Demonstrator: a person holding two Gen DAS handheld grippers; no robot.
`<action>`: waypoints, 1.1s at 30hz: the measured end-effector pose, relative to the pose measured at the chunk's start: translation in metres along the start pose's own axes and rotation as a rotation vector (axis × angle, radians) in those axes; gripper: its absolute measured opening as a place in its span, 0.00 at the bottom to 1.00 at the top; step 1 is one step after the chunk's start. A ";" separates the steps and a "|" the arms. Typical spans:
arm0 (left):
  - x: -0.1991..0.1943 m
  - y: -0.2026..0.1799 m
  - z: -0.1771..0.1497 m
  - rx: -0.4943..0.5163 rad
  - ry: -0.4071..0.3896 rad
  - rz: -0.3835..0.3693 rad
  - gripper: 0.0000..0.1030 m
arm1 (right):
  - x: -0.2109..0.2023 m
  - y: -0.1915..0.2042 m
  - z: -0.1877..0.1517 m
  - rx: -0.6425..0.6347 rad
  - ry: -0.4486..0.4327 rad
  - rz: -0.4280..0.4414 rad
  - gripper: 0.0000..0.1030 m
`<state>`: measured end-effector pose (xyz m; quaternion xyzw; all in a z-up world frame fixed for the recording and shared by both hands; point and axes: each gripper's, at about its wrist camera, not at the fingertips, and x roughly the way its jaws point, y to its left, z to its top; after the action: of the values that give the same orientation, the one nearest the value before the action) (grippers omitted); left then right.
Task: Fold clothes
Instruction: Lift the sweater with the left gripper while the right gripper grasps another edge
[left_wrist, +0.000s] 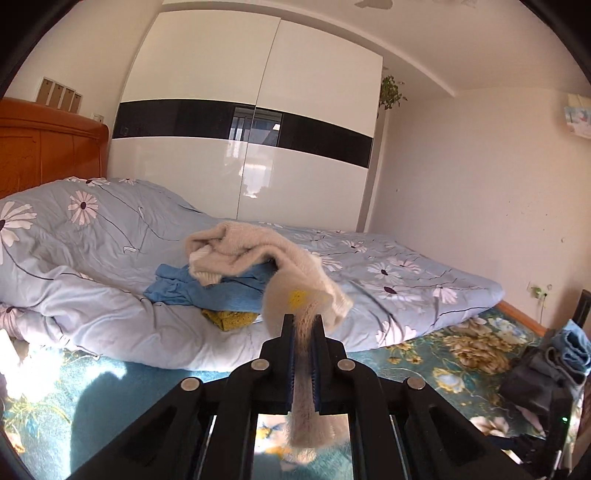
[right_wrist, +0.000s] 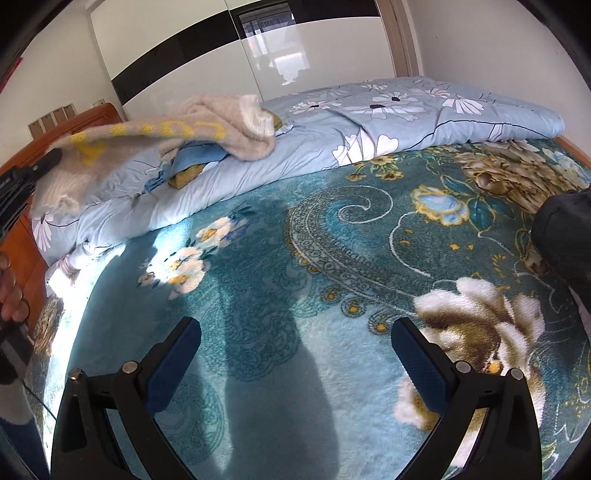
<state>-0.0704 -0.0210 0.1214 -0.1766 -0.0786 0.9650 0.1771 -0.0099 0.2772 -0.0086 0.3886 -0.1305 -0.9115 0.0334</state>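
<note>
My left gripper (left_wrist: 303, 321) is shut on a fuzzy cream sweater (left_wrist: 258, 254) with yellow lettering, and the sweater stretches from the pile on the quilt to the jaws. In the right wrist view the same sweater (right_wrist: 207, 122) hangs taut toward the left gripper (right_wrist: 51, 157) at the far left. Under it lie a blue garment (left_wrist: 207, 291) and a mustard yellow one (left_wrist: 231, 319). My right gripper (right_wrist: 295, 339) is open and empty, above the teal floral blanket (right_wrist: 332, 240).
A light blue daisy quilt (left_wrist: 92, 258) is bunched along the far side of the bed. A wooden headboard (left_wrist: 44, 147) and a white wardrobe (left_wrist: 258, 129) stand behind. Dark and blue clothes (left_wrist: 550, 365) lie heaped at the right; a dark item (right_wrist: 569, 229) shows there too.
</note>
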 end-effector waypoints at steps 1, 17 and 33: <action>-0.017 0.003 -0.002 -0.006 -0.009 0.000 0.07 | -0.003 0.002 -0.001 -0.002 -0.003 0.002 1.00; -0.106 0.151 -0.055 -0.238 0.123 0.381 0.07 | 0.014 0.061 -0.015 -0.068 0.065 0.104 1.00; -0.101 0.172 -0.146 -0.241 0.396 0.420 0.40 | 0.108 0.137 0.013 -0.092 0.155 0.335 0.98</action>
<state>0.0173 -0.2045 -0.0191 -0.3934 -0.1182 0.9110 -0.0365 -0.0998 0.1299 -0.0397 0.4287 -0.1488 -0.8654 0.2124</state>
